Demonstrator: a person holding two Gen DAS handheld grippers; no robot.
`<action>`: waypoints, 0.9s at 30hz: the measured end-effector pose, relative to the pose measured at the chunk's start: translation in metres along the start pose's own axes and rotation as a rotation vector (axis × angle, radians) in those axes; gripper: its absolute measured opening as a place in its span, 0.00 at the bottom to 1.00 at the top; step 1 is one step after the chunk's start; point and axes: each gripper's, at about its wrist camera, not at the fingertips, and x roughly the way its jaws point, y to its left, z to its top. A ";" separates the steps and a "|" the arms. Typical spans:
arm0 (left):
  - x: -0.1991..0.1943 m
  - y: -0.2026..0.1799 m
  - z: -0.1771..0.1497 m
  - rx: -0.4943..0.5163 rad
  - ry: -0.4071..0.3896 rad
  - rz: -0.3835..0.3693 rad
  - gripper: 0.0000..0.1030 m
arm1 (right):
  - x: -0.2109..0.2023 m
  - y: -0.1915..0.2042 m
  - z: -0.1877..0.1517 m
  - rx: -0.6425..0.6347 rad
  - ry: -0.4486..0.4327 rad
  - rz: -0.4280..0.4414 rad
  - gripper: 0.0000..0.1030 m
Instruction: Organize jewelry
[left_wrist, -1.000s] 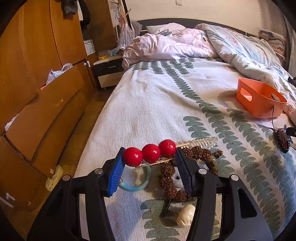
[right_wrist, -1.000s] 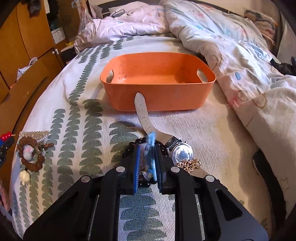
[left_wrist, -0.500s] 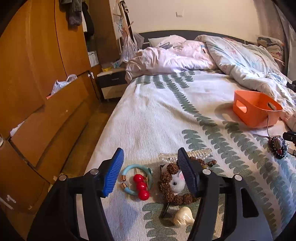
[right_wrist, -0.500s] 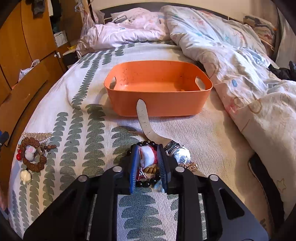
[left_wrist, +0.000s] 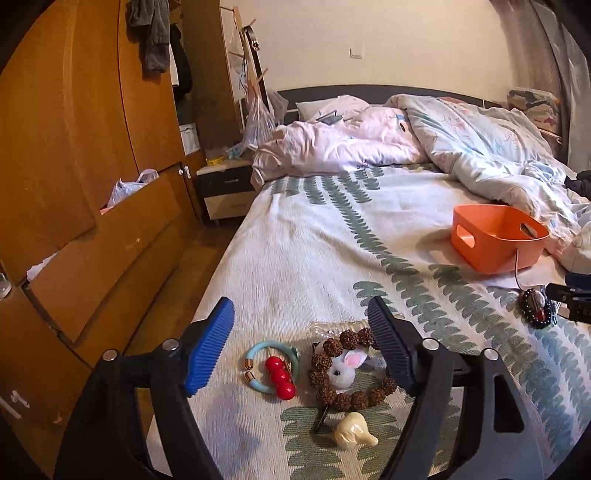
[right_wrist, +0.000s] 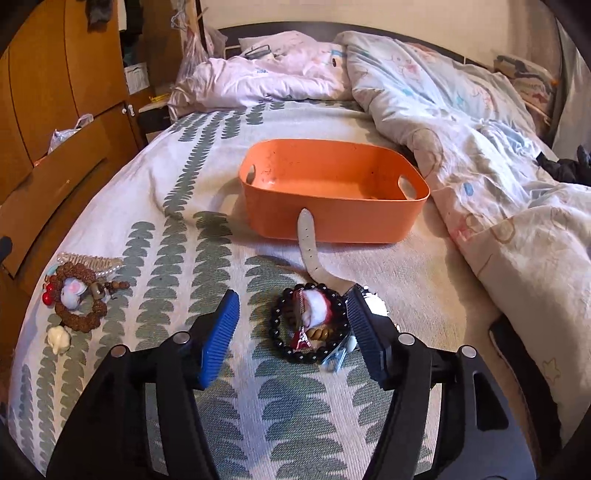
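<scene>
Since a second ago both tools have been opened and drawn back: the red-bead clip (left_wrist: 280, 376), then pinched in the left tool (left_wrist: 301, 345), has been set down on the bed (left_wrist: 314, 236) inside the teal bangle (left_wrist: 271, 365), and the right tool (right_wrist: 293, 330), then closed on a blue-and-white piece amid the black bead bracelet (right_wrist: 310, 325), has been spread wide with nothing held. Each tool is now seen well open and empty, hovering just short of its own cluster. By the left tool lie the bangle, the clip, a brown seed-bead bracelet (left_wrist: 351, 373) ringed round a small white rabbit charm (left_wrist: 345, 369), and a cream charm (left_wrist: 354, 435) nearer the camera. In front of the right tool the black bracelet lies almost between the pads, with the watch (right_wrist: 369, 299) partly hidden behind the right pad and its pale strap (right_wrist: 310, 247) running away toward the orange basket (right_wrist: 332, 218). The basket (apparently empty, though its near floor is hidden) lies straight ahead of the right tool and well off to the left tool's right, so the right hand is judged better placed for the next transfer.
</scene>
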 end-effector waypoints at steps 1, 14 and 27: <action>-0.002 -0.001 0.000 -0.002 -0.004 0.003 0.80 | -0.001 0.001 -0.001 -0.003 0.001 0.000 0.62; -0.026 -0.002 -0.030 -0.049 0.039 0.005 0.91 | -0.053 0.030 -0.033 0.004 -0.047 0.003 0.81; -0.050 -0.006 -0.048 -0.070 0.068 -0.001 0.91 | -0.095 0.031 -0.088 0.139 -0.042 -0.011 0.86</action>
